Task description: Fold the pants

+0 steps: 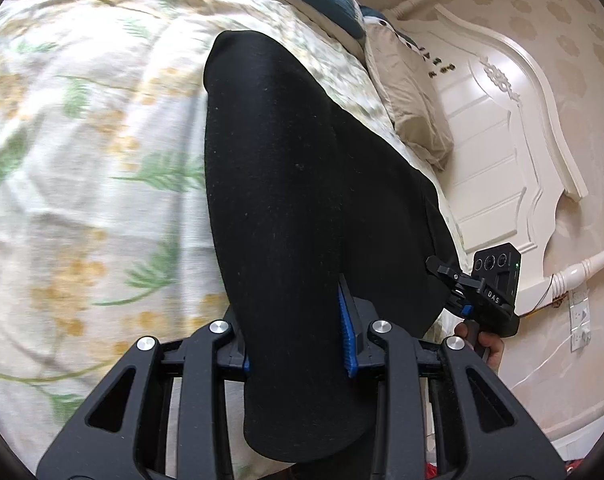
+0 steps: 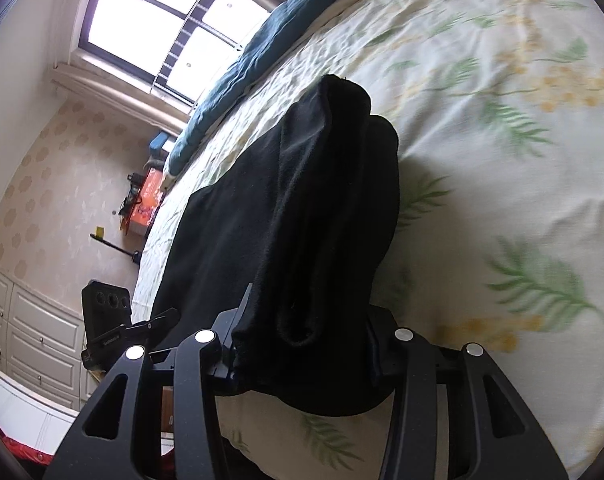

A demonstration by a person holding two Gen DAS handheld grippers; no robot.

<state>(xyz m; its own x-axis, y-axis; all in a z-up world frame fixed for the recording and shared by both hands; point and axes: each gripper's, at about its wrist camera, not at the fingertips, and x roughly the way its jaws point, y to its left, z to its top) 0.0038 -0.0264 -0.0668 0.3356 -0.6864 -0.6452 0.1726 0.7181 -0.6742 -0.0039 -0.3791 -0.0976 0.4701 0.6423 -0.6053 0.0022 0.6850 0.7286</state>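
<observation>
Black pants (image 1: 285, 184) lie stretched over a floral bedspread (image 1: 81, 160). My left gripper (image 1: 297, 344) is shut on one end of the pants, cloth bunched between its blue pads (image 1: 348, 336) and draped over the jaws. My right gripper (image 2: 302, 344) is shut on the other end of the pants (image 2: 322, 208), which hang folded over its fingers. The right gripper also shows in the left wrist view (image 1: 482, 292) at the pants' far edge, and the left gripper in the right wrist view (image 2: 113, 328).
A white headboard (image 1: 498, 120) and beige pillow (image 1: 410, 92) stand at the bed's right in the left wrist view. A teal blanket (image 2: 261, 48) lies along the far side. A window (image 2: 161, 24), white drawers (image 2: 33, 328) and an orange box (image 2: 145, 200) are beyond the bed.
</observation>
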